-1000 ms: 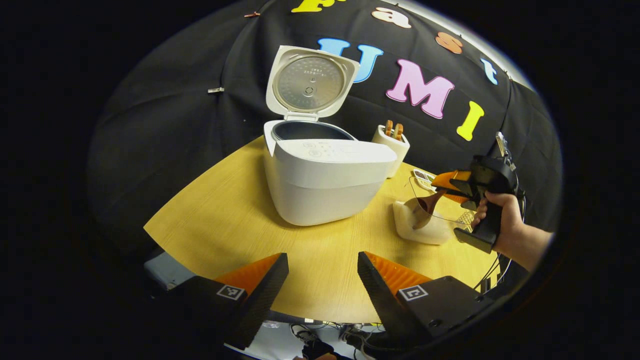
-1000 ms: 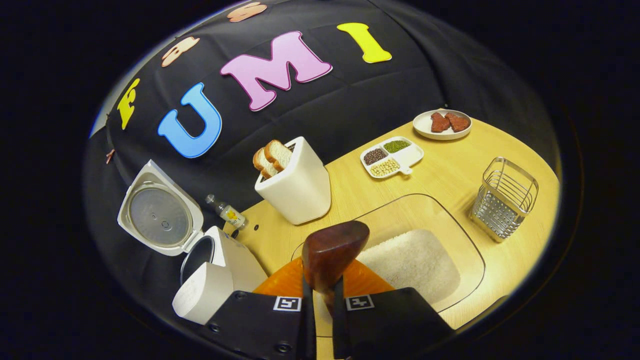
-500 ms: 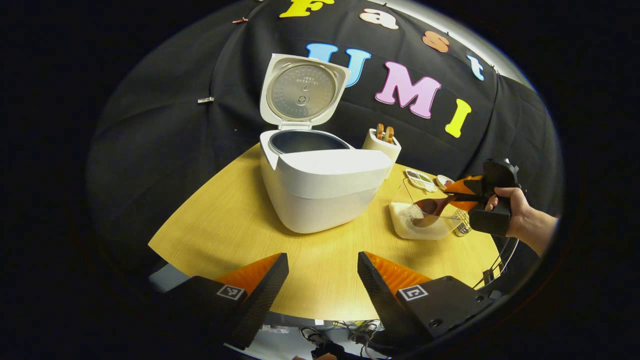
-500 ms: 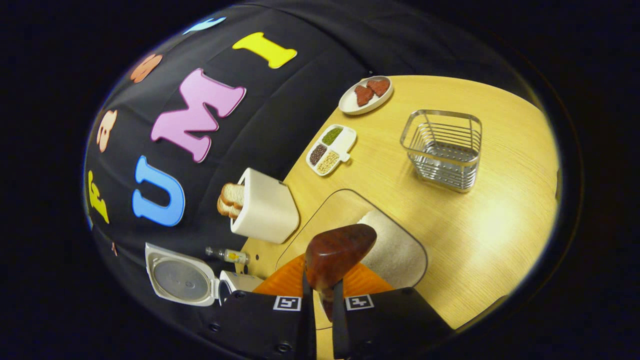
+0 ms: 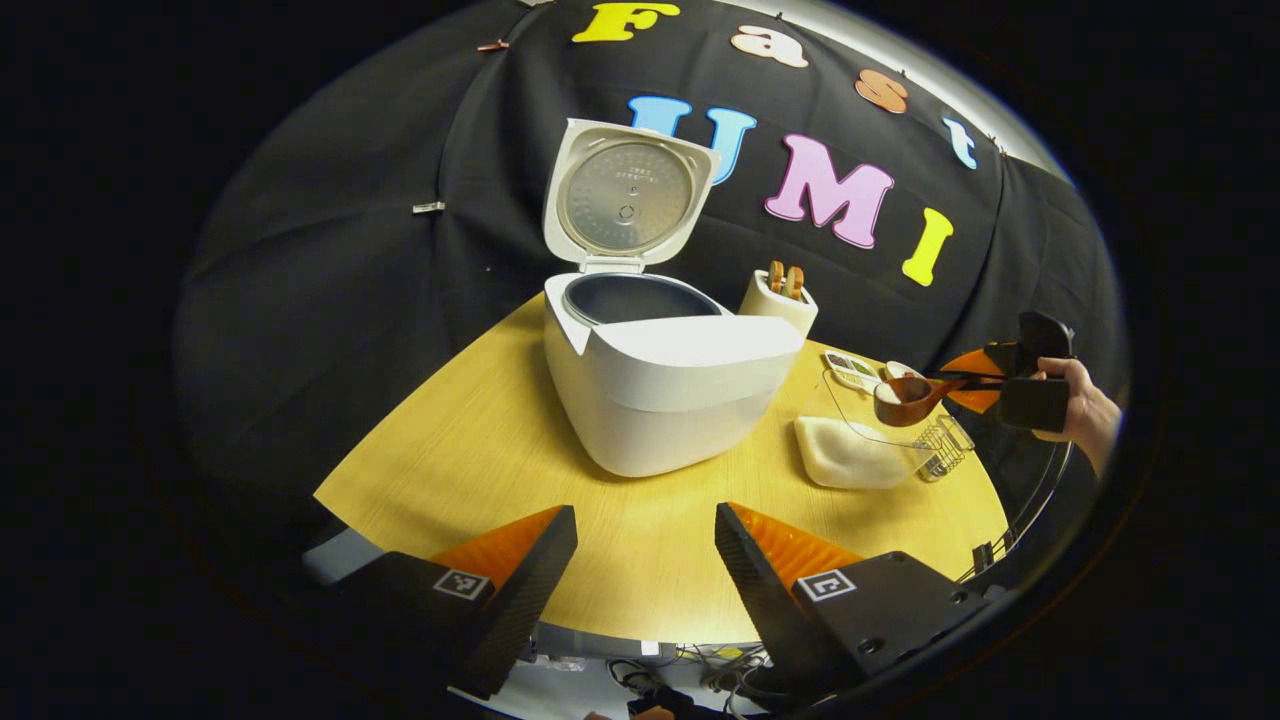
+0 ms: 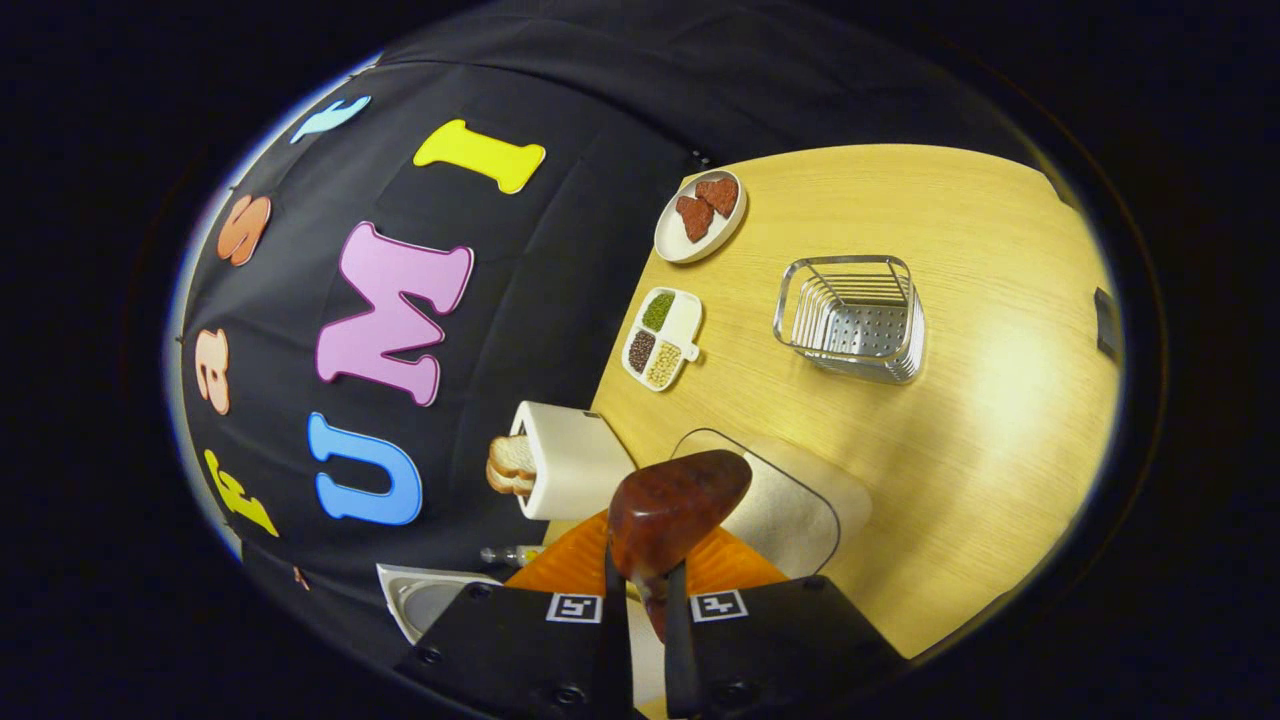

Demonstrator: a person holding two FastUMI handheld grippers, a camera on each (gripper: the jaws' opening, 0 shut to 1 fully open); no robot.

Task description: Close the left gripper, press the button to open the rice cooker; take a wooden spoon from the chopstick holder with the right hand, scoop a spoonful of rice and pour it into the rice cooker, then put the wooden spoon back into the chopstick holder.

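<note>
The white rice cooker stands on the wooden table with its lid raised and the dark inner pot showing. My left gripper hangs open near the table's front edge, well short of the cooker. A hand holds my right gripper above the clear rice container, to the cooker's right. That gripper is shut on the wooden spoon. The spoon's bowl points toward the cooker, clear of the rice. The wire chopstick holder stands past the container.
A white toaster with bread slices sits behind the rice container, beside the cooker. A divided dish of beans and a plate with red pieces lie along the booth wall. A small bottle lies by the cooker.
The right gripper has lifted the spoon out of the rice container and rolled further, and now holds it higher. The left gripper has stayed open and has barely shifted.
</note>
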